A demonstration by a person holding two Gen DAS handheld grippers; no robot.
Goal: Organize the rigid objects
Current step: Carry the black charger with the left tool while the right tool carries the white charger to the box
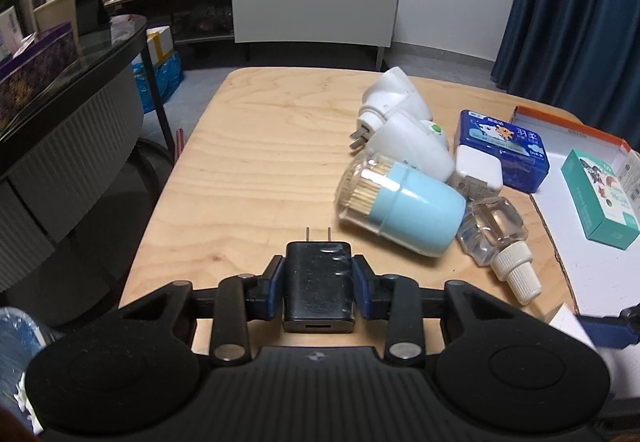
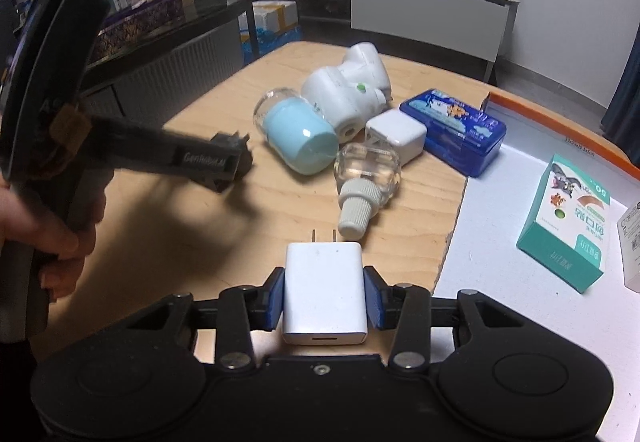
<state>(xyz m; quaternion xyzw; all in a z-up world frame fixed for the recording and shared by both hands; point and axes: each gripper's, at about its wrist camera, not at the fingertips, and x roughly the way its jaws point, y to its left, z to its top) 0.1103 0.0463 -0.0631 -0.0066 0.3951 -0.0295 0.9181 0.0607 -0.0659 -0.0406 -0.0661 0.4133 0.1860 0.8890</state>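
Observation:
My left gripper (image 1: 318,276) is shut on a black plug charger (image 1: 318,294), prongs pointing away, just above the near part of the wooden table (image 1: 248,145). In the right wrist view, my right gripper (image 2: 325,292) is shut on a white plug charger (image 2: 324,302), its blue pads (image 2: 276,298) pressing both sides, near the table's edge beside the white tray (image 2: 500,282). The left gripper (image 2: 234,157) also shows there at left, held by a hand (image 2: 44,234).
A pile lies mid-table: a blue toothpick holder (image 1: 404,209), two white plug-in devices (image 1: 394,97), a small white adapter (image 1: 478,169), a clear bottle (image 1: 496,230) and a blue tin (image 1: 502,149). The orange-rimmed tray (image 1: 580,129) holds a teal box (image 1: 600,197).

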